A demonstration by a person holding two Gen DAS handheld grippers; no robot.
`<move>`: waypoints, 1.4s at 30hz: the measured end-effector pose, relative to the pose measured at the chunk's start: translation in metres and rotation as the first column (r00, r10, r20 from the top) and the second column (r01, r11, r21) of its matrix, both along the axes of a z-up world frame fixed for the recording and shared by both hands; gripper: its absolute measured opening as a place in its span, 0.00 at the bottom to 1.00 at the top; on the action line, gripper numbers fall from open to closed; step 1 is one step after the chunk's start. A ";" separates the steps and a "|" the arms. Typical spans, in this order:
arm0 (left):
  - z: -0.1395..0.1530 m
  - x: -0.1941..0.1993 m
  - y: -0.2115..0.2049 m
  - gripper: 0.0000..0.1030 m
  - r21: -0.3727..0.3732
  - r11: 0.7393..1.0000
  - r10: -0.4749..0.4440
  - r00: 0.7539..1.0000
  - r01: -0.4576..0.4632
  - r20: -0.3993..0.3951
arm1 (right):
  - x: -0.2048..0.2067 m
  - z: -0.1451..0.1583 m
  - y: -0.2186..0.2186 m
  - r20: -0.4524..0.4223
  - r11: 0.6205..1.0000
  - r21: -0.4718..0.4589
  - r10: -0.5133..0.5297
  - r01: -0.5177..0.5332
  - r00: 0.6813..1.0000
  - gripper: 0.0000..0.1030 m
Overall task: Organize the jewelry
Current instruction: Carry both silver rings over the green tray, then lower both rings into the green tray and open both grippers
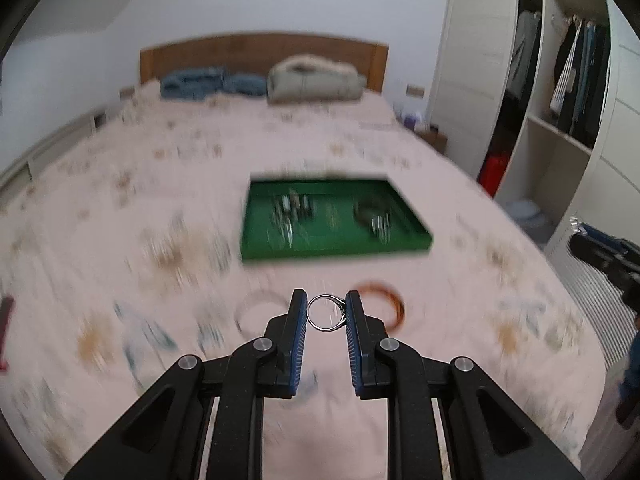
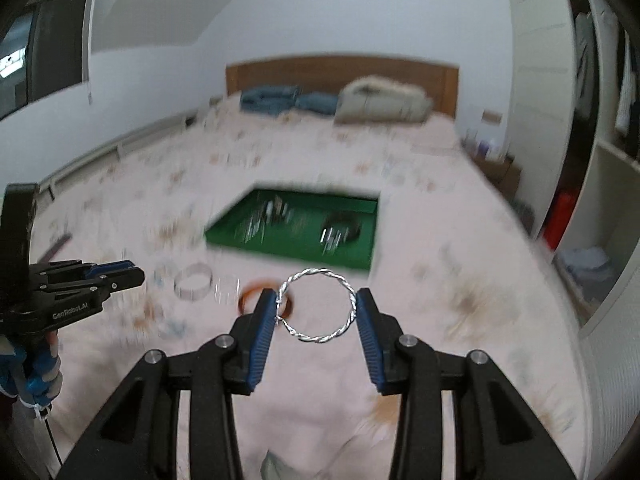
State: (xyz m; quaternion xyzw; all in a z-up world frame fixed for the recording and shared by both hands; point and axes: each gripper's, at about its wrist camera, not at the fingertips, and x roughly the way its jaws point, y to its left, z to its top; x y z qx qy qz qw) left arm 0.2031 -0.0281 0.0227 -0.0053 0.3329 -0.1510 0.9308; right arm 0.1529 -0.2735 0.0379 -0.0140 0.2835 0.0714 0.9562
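Note:
My left gripper [image 1: 326,300] is shut on a small silver ring [image 1: 320,328], held upright between its blue pads above the bed. My right gripper [image 2: 317,300] is shut on a twisted silver bangle [image 2: 320,338] that spans its pads. Farther out on the bed lies a green tray [image 1: 336,250] [image 2: 288,248] with several blurred silver pieces and a dark round piece inside. An amber bangle [image 1: 396,304] [image 2: 250,294] and a clear bangle [image 1: 256,304] [image 2: 194,280] rest on the sheet before the tray. Each gripper shows in the other's view: the right gripper [image 1: 578,236], the left gripper [image 2: 134,274].
The pink flowered bed sheet [image 1: 160,200] fills both views. Folded blue clothes [image 1: 212,84] and a beige bundle [image 1: 312,80] lie by the wooden headboard. An open wardrobe [image 1: 560,100] stands to the right. A dark red object [image 1: 6,320] sits at the left edge.

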 end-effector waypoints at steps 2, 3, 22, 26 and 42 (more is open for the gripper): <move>0.031 0.014 0.004 0.18 -0.006 1.000 0.007 0.999 -0.007 0.032 | 0.001 0.032 -0.005 0.044 1.000 0.007 -0.011 0.010 0.999 0.37; 0.040 0.020 0.005 0.18 -0.006 1.000 0.010 0.999 -0.010 0.041 | 0.003 0.047 -0.007 0.065 1.000 0.006 -0.015 0.015 0.998 0.37; -0.010 0.212 -0.047 0.18 0.129 0.992 0.010 0.998 -0.001 -0.068 | 0.226 0.044 -0.011 0.026 0.997 0.078 -0.022 0.019 0.999 0.37; -0.065 0.252 -0.064 0.18 0.140 0.990 -0.003 0.988 0.025 -0.152 | 0.280 -0.024 -0.004 -0.082 0.997 0.074 -0.023 0.029 0.996 0.37; -0.149 0.285 -0.088 0.19 0.172 0.979 -0.058 0.964 0.105 -0.261 | 0.400 -0.152 0.011 -0.414 0.995 -0.084 -0.083 0.053 0.906 0.37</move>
